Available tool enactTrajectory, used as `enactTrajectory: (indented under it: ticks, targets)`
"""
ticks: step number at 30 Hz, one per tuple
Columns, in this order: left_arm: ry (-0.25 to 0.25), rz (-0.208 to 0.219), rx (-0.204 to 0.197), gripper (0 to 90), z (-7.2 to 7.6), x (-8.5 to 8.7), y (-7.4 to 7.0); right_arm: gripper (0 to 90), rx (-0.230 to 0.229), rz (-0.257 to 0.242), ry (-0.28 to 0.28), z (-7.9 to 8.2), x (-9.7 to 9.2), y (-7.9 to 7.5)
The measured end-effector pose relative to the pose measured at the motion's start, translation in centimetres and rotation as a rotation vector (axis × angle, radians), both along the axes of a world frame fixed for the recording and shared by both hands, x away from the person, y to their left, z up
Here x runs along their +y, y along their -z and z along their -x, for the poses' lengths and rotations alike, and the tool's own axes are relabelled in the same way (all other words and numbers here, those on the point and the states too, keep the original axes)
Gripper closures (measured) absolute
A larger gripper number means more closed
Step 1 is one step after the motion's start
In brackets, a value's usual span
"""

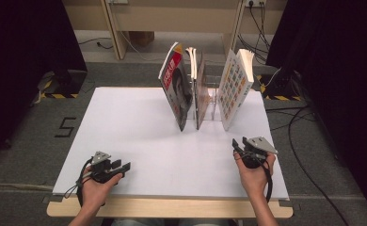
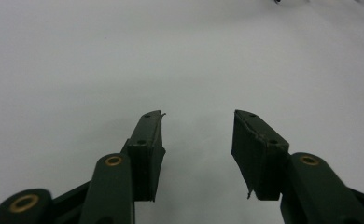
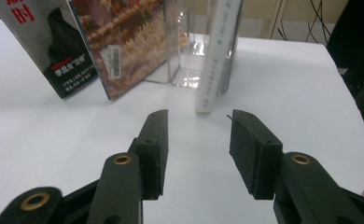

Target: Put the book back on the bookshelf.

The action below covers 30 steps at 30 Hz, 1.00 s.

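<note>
This is looking like a lab or recording studio set up for data capture. A white table [image 1: 125, 136] is standing mid-frame on grey carpet, black curtains [image 1: 21, 42] are hanging along both sides, hazard-striped stand bases [image 1: 59, 94] are sitting beside it, and cables [image 1: 304, 155] are trailing across the floor at right.

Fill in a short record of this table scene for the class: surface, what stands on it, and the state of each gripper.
surface: white table top
books: three upright, leaning, at the far side: red-topped magazine, brown-covered book, white book with coloured squares
holder: clear stand between the books
left gripper: open, holding nothing, near edge
right gripper: open, holding nothing, pointing toward the white book
</note>
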<state>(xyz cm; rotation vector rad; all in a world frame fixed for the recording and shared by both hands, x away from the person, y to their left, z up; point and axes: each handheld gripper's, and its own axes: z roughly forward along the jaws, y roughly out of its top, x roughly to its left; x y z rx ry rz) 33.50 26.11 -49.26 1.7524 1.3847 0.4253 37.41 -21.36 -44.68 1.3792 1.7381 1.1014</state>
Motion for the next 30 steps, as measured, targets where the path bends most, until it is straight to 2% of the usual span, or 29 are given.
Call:
enactTrajectory:
  ticks: [17,23,30]
  targets:
    - [-0.011,0.0,-0.003,52.0,0.0,0.2,0.0,57.0,0.033,-0.005,0.03,1.2,-1.5,2.1]
    - [-0.019,-0.001,-0.012,51.7,0.2,0.5,0.0,56.2,0.039,-0.028,0.037,1.6,-1.8,2.7]
    - [-0.032,-0.001,-0.015,50.0,0.3,0.9,0.2,53.7,0.037,-0.054,0.051,2.1,-2.5,2.7]
